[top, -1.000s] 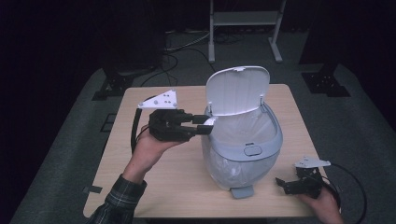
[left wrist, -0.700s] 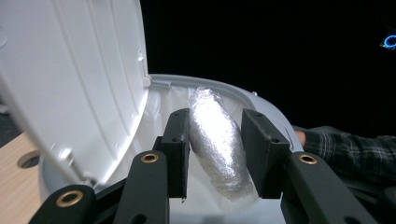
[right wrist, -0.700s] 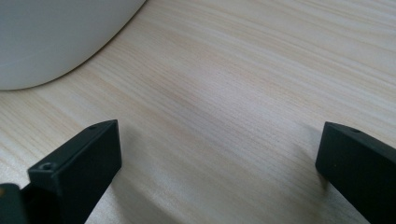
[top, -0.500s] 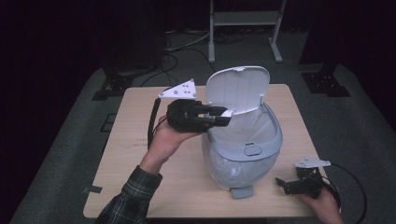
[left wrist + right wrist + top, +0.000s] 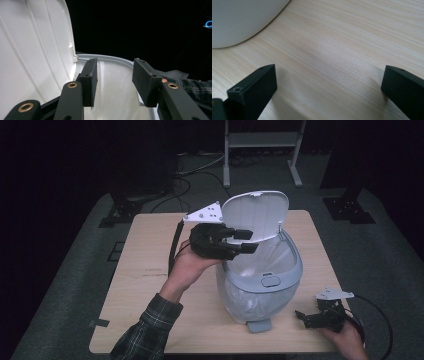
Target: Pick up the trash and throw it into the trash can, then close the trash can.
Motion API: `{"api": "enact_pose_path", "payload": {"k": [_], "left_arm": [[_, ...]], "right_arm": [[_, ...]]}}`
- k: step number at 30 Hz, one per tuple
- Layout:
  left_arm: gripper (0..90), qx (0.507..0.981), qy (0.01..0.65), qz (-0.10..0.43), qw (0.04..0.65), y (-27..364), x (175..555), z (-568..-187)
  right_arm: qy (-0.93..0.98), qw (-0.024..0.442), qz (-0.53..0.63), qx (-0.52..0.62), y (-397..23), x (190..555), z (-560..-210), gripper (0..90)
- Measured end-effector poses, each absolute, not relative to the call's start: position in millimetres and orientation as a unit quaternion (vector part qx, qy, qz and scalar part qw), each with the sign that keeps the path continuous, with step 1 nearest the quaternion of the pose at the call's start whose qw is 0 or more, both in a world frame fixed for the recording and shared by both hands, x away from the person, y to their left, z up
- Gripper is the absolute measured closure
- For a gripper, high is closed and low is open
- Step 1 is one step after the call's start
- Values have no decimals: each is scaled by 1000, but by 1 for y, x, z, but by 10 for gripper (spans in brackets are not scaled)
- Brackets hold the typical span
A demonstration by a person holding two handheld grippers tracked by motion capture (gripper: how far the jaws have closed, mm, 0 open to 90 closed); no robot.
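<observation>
Bin (image 5: 260,290), mid-table, lid (image 5: 255,215) raised for access. Your left gripper (image 5: 248,241): jaws just opened partway, empty, over its rim. Right gripper (image 5: 303,316): wide, empty, parked near front-right corner.

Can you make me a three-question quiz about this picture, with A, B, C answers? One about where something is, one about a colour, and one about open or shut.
1. Where is the right gripper?
A. Low by the table's near right corner
B. Inside the bin
C. On the floor

2. What colour is the bin's lid?
A. Red
B. White
C. Green

3. How is the lid?
A. Shut flat
C. Lying on the table
B. Standing open

Answers:
1. A, since the high view shows it low beside the bin near that corner.
2. B, since the lid looks white in the high view and the left gripper view.
3. B, since it stands up behind the left gripper, whose jaws hold nothing above the bin's mouth.
</observation>
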State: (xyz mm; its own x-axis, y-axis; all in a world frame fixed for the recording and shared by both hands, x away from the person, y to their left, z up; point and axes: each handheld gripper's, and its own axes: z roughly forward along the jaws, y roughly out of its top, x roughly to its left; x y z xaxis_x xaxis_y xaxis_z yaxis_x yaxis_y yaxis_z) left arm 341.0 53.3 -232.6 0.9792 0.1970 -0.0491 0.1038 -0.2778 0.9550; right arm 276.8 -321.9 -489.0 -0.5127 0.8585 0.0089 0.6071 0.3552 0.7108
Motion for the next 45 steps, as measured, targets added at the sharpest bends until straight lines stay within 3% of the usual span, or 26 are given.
{"api": "enact_pose_path", "payload": {"k": [15, 24, 45], "left_arm": [[725, 792, 111, 55, 598, 81, 342, -232], [898, 790, 126, 54, 598, 100, 344, -231], [899, 787, 159, 107, 586, 126, 366, -227]], "right_arm": [[802, 186, 337, 456, -322, 277, -489, 0], [802, 186, 337, 456, -322, 277, -489, 0], [802, 186, 337, 456, -322, 277, -489, 0]]}}
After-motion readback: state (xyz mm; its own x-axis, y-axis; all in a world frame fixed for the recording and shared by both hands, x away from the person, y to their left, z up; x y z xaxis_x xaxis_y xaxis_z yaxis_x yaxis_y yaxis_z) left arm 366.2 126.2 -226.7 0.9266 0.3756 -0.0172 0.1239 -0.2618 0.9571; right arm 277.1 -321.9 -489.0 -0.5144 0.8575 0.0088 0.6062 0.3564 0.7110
